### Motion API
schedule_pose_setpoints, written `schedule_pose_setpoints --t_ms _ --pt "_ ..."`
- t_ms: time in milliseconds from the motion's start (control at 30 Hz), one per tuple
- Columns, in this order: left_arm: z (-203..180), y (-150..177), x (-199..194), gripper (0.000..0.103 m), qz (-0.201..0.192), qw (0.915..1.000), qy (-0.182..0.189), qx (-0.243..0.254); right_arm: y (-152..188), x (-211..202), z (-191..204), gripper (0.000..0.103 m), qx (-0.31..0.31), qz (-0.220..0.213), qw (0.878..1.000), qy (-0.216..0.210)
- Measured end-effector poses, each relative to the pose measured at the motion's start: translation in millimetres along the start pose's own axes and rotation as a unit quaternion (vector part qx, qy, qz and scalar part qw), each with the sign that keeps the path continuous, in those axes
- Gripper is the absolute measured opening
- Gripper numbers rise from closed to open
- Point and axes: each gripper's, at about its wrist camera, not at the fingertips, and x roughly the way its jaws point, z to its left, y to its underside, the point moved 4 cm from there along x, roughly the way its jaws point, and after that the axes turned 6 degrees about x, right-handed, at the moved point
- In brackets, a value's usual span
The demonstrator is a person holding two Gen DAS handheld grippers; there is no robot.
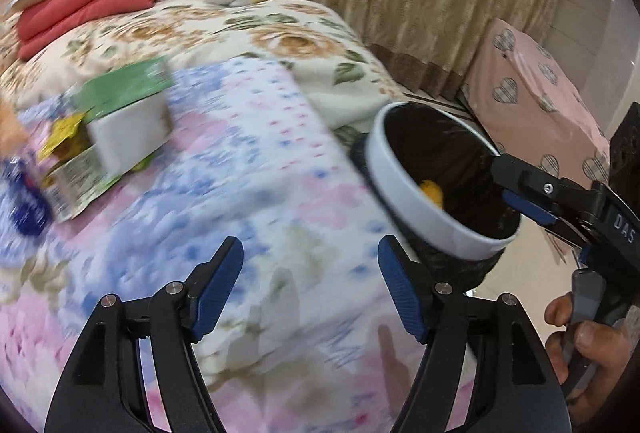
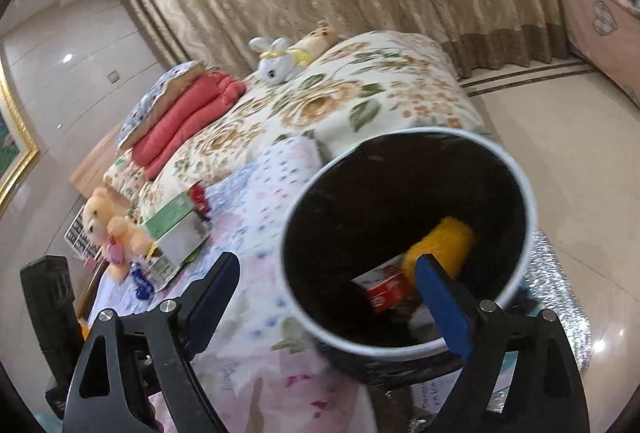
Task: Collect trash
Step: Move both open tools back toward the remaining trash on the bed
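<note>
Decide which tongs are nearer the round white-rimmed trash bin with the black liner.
Right. The right tongs reach over the round white-rimmed trash bin; the left tongs hover over the quilt beside it.

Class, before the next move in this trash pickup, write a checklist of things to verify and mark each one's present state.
1. Left gripper open, empty: ok.
2. Right gripper open, empty: ok.
3. Bin has room above the yellow item and red box: ok.
4. Bed free of trash: not ok, green carton lies there.
5. Bin standing steady: cannot tell, base hidden.
</note>
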Motion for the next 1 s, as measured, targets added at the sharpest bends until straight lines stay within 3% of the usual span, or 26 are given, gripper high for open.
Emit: schedule_pose_setpoints --t_ms 600,1000 --pt "111 49 -41 0.072 0.0 0.9933 -0.069 -0.093 48 46 80 0.092 -0.056 0.065 0.994 -0.066" --pt "162 64 -47 0.072 0.004 0.9857 -0.098 -0.137 66 95 126 0.095 -0.123 0.11 0.981 -0.102"
